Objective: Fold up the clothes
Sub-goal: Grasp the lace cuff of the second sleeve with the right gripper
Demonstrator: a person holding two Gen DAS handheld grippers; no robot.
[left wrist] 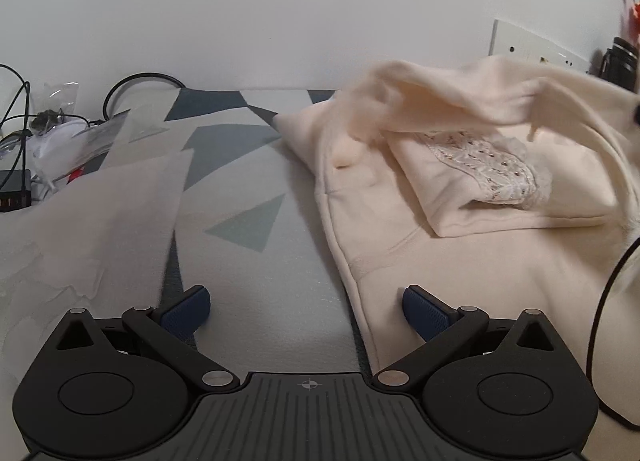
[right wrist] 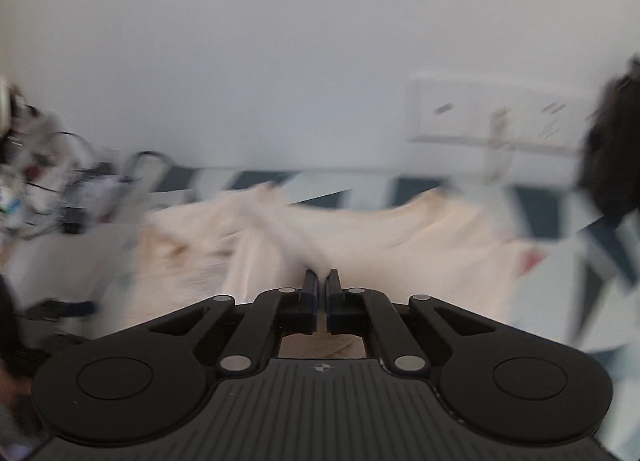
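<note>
A cream garment (left wrist: 460, 261) lies spread on the patterned mat (left wrist: 248, 165), with a folded part showing a lace trim (left wrist: 492, 169) on top. Over it, a flap of the same garment (left wrist: 460, 89) hangs lifted and blurred, running off to the right. My left gripper (left wrist: 306, 297) is open just above the mat, its right finger over the garment's left hem, with nothing between the pads. In the blurred right wrist view my right gripper (right wrist: 321, 275) is shut, and a ridge of the cream garment (right wrist: 400, 233) pulls up to its tips.
A pale sheet of cloth (left wrist: 100, 213) lies at the left of the mat. Cables and plastic bags (left wrist: 48, 129) crowd the far left. A wall socket plate (left wrist: 532, 45) and a dark object (left wrist: 620, 61) sit at the back right. A black cable (left wrist: 600, 301) loops along the right edge.
</note>
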